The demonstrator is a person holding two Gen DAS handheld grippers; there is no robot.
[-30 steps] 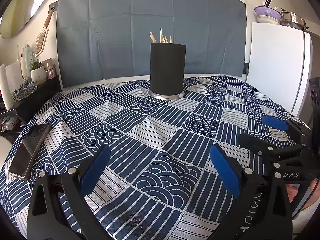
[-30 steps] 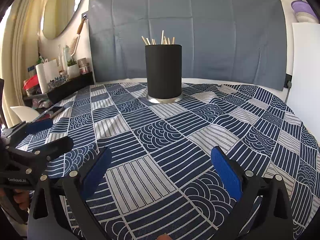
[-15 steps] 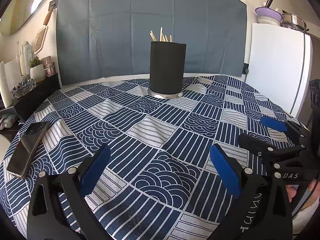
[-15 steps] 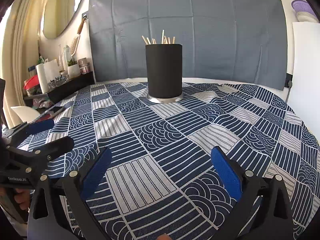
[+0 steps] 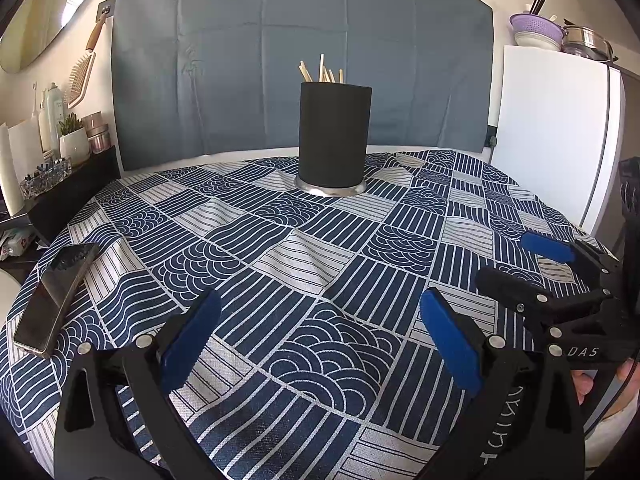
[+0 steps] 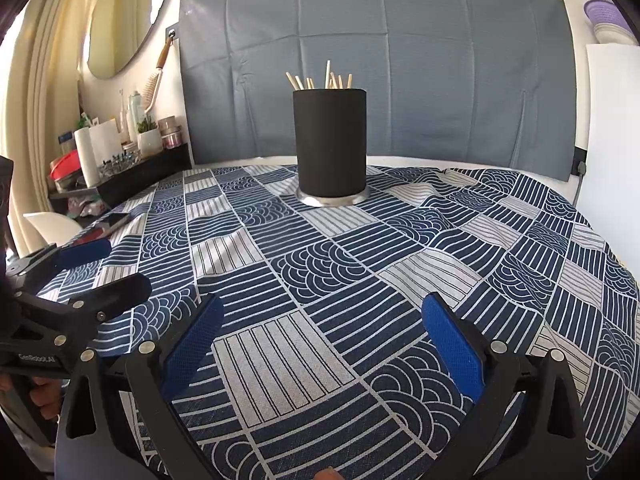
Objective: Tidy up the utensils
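Note:
A black cylindrical utensil holder (image 5: 335, 136) on a silver base stands at the far middle of the round table, with several wooden chopstick ends (image 5: 322, 73) sticking out of its top. It shows in the right wrist view too (image 6: 330, 140). My left gripper (image 5: 320, 320) is open and empty, low over the near part of the blue patterned tablecloth (image 5: 280, 248). My right gripper (image 6: 322, 320) is open and empty, also near the front edge. Each gripper shows in the other's view, the right one (image 5: 524, 260) and the left one (image 6: 116, 268).
A dark phone (image 5: 56, 296) lies near the table's left edge. A black shelf (image 5: 72, 192) with bottles, a plant pot and jars stands to the left. A white fridge (image 5: 556, 136) with bowls on top stands to the right. A grey cloth (image 5: 300, 52) hangs behind.
Almost nothing has changed. The left wrist view has shifted slightly, and both grippers stay open and empty.

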